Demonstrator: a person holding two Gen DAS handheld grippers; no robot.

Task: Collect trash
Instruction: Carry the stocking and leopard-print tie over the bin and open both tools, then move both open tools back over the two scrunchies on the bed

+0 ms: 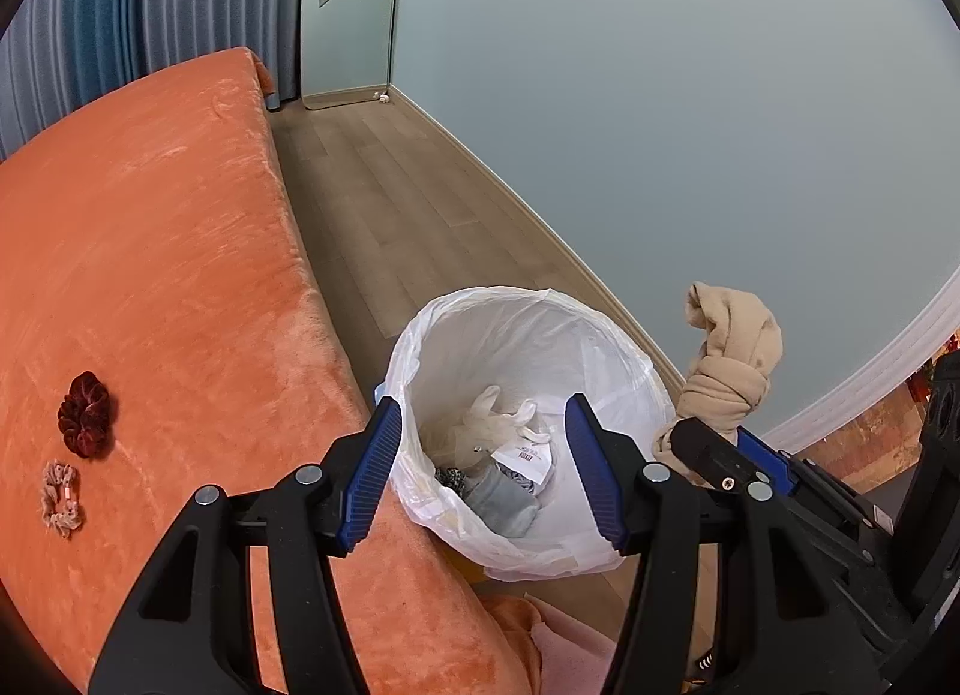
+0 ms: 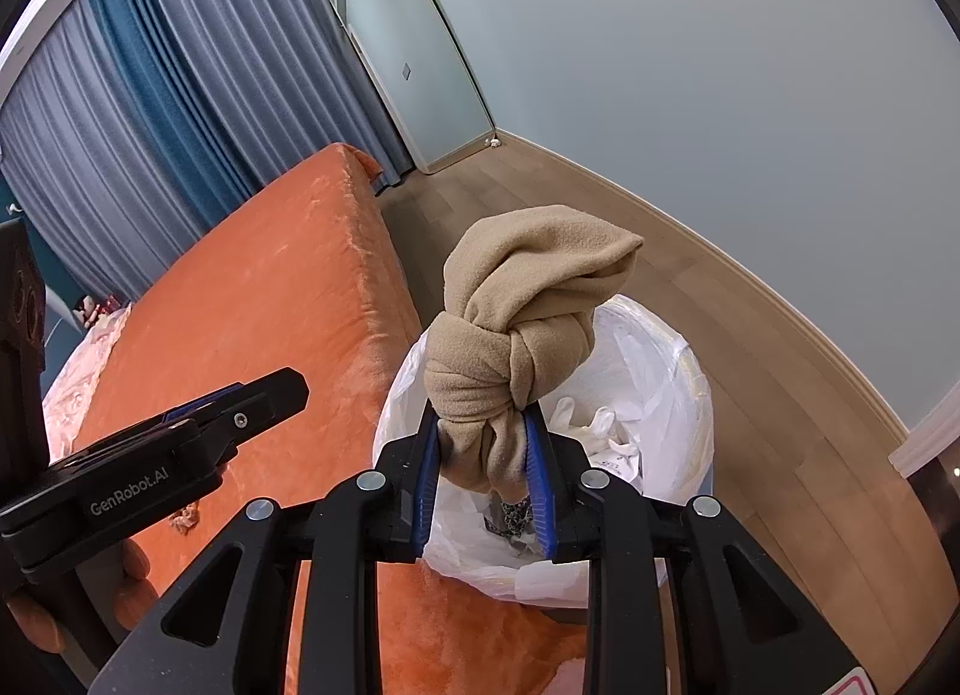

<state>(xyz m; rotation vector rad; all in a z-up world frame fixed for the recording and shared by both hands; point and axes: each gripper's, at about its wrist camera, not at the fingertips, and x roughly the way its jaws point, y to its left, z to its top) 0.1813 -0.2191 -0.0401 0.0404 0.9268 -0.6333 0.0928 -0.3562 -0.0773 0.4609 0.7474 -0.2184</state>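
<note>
A: Where is the knotted beige cloth (image 2: 516,323) sitting?

B: The right hand-held gripper (image 2: 483,485) is pinching it above the white-lined bin (image 1: 420,335) beside the bed (image 1: 150,245).

A: Inside?

B: A glove (image 1: 492,425), papers, grey fabric. The left hand-held gripper (image 1: 486,473) is hanging open, empty.

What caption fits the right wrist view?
Right gripper holds knotted beige cloth above the lined bin.
</note>
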